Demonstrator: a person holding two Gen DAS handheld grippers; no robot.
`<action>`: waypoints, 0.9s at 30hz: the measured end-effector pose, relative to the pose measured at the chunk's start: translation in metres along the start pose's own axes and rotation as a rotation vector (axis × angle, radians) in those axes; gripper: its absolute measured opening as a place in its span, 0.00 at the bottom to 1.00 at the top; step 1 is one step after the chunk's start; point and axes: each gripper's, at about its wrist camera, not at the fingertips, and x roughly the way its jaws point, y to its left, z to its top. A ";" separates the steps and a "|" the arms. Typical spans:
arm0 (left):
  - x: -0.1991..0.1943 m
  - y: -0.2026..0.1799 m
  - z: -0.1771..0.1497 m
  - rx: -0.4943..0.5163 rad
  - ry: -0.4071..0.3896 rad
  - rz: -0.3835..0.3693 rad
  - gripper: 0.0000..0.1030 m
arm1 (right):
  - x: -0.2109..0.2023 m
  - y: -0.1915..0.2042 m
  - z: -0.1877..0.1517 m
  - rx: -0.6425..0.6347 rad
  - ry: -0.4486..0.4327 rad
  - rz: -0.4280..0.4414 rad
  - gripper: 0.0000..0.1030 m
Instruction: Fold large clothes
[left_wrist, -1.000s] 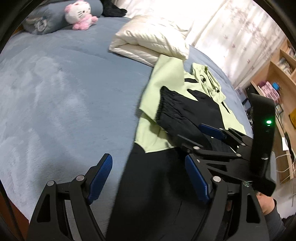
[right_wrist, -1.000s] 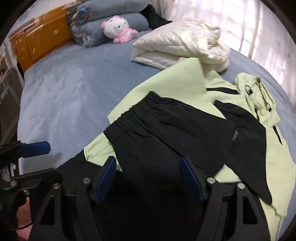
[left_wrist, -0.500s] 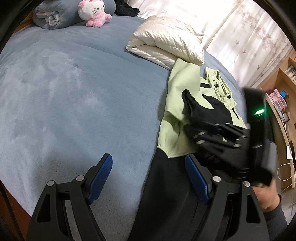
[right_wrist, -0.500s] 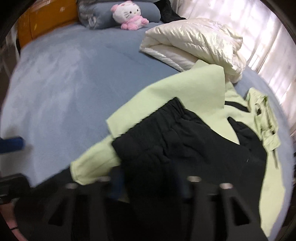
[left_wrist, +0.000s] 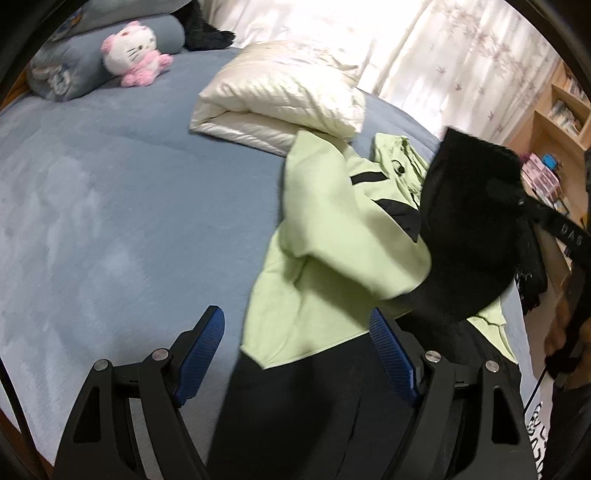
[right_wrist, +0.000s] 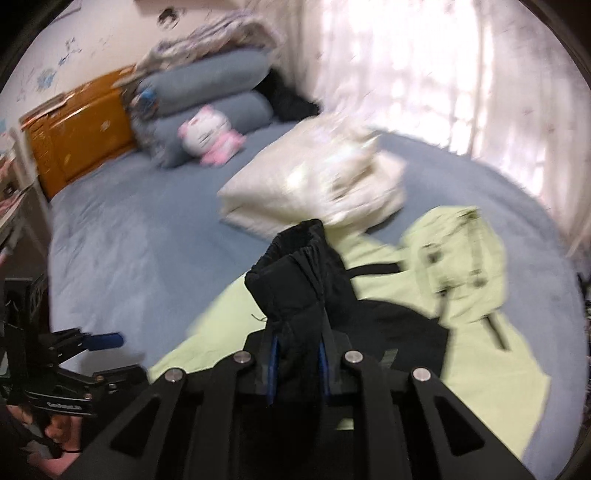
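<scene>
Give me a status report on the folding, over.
Right gripper shut on black sleeve, lifted. Left gripper open, holding nothing, over green jacket. White quilt touches jacket's far edge.

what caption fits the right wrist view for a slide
Right tool shut on bunched black fabric sleeve, lifted above the light green jacket on the blue bed.
</scene>
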 end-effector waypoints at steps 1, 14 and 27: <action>0.002 -0.004 0.001 0.014 0.001 0.003 0.77 | -0.006 -0.014 -0.004 0.030 -0.019 -0.023 0.14; 0.088 -0.029 0.027 0.205 0.118 0.089 0.77 | -0.034 -0.125 -0.060 0.359 -0.186 -0.098 0.09; 0.124 -0.005 0.052 -0.033 -0.002 0.301 0.72 | -0.021 -0.160 -0.075 0.452 -0.266 -0.168 0.09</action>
